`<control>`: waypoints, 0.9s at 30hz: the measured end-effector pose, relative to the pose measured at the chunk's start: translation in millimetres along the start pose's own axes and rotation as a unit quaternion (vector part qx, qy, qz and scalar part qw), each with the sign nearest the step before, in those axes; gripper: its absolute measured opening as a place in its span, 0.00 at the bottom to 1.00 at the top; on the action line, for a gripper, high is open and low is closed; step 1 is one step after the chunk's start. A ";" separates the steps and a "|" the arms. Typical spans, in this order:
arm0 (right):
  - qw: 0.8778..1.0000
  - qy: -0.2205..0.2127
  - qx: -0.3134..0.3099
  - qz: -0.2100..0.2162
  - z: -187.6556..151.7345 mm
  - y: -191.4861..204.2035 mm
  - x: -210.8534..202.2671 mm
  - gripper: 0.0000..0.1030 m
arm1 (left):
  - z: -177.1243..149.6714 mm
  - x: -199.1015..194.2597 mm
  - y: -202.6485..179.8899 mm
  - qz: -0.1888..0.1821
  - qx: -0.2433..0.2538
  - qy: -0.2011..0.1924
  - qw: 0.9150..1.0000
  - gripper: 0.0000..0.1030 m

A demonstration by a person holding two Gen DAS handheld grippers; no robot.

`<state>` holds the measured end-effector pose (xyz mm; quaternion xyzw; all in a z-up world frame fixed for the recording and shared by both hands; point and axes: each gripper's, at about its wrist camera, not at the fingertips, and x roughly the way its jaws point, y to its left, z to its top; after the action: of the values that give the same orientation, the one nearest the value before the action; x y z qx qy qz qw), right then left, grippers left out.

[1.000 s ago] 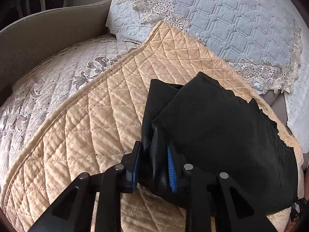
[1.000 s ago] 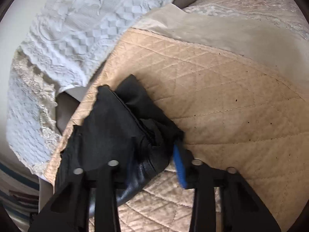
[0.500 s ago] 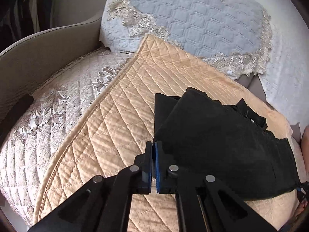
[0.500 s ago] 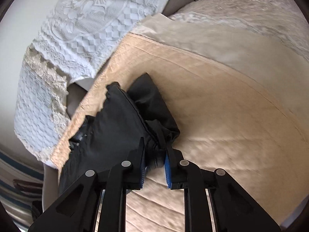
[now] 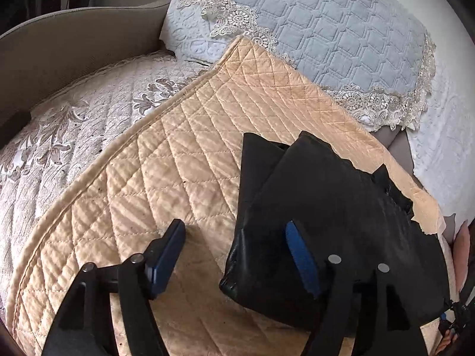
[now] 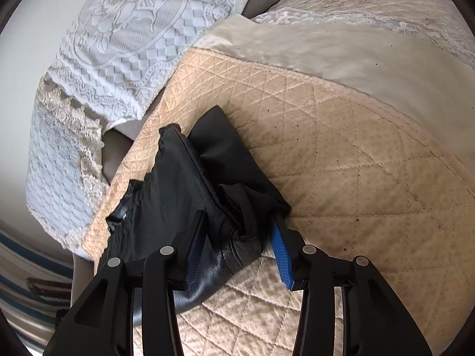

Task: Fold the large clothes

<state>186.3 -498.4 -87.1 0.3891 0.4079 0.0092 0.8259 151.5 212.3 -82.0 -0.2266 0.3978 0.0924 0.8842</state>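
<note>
My left hand-held gripper is spread wide over the peach quilt, holding nothing; its left pad hangs above bare quilt, and its right pad sits against the near edge of the black garment. The garment lies folded in a thick bundle on the quilt, one flat panel poking out from under the top layer at the far left. Over on my right, the right hand-held gripper stands open too, its two blue pads either side of the garment's near corner, where the fabric bunches into a leathery roll; I can't tell if the pads press it, but the gap is broad and the cloth looks slack between them. From this side the garment runs away toward the left edge of the quilt. Behind the quilt, a grey-blue quilted cushion with a lace border leans up, and a white embossed cover lies near it. A beige floral seat cover shows to the left of the quilt, with a plain tan backrest beyond.
</note>
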 end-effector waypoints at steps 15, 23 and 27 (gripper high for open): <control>0.999 0.013 -0.027 -0.018 -13.0 21.0 -48.5 0.17 | -26.5 -83.2 -5.8 0.029 0.031 -0.017 0.999 0.08; 0.998 0.045 -0.002 -0.039 -35.7 -9.0 -46.4 0.20 | -48.3 -71.0 7.1 0.048 0.035 0.031 0.998 0.10; 0.993 0.052 -0.069 -0.074 -31.6 14.5 -60.4 0.25 | -46.5 -94.4 1.3 0.054 0.072 0.029 0.995 0.11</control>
<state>128.9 -488.3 -48.8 0.2983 0.4767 -0.0036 0.8269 57.4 193.0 -39.1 -0.1426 0.4404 0.1049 0.8802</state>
